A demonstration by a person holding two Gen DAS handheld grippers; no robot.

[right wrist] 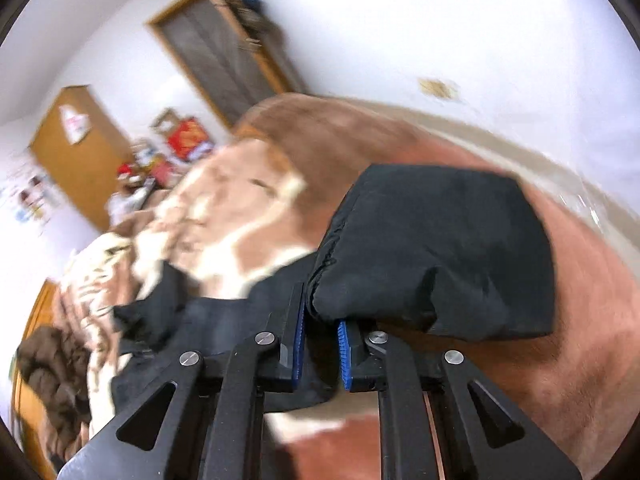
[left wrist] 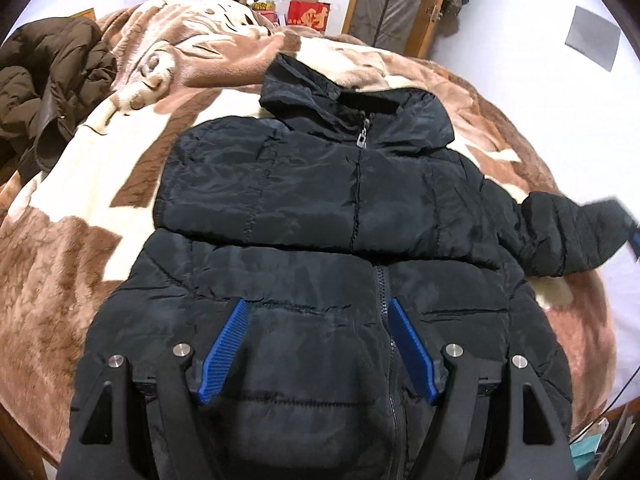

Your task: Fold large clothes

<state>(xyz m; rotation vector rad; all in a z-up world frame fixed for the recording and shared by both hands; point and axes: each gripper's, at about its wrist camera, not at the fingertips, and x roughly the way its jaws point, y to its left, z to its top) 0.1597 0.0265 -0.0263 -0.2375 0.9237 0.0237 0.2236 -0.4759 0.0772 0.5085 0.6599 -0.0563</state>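
the black puffer jacket (left wrist: 320, 208) lies front-up and zipped on the brown and cream blanket (left wrist: 72, 264), its long axis running from the hem nearest the left wrist camera up to the hood (left wrist: 320, 92) at the far end; its left-hand side in that view looks already tucked in, with no sleeve showing there, while the other sleeve (left wrist: 560, 236) sticks out sideways to the right, across that axis; the right gripper (right wrist: 322, 328) is the one at that sleeve: its jaws are closed to a narrow gap with the cuff end (right wrist: 436, 252) pinched between the blue pads (right wrist: 344, 344), though the blur makes it hard to tell how deep the bite goes; the sleeve bulges forward beyond the fingertips and hangs clear of the blanket there; the fold most likely wants that cuff carried inward, toward the zip line (left wrist: 356, 200); the left gripper (left wrist: 316, 312) hovers over the lower front with its jaws wide apart and nothing between them, one pad near the zip, well placed to pin the body while the sleeve crosses; a brown coat (left wrist: 44, 92) lies bunched at the far left of the blanket, out of the way.
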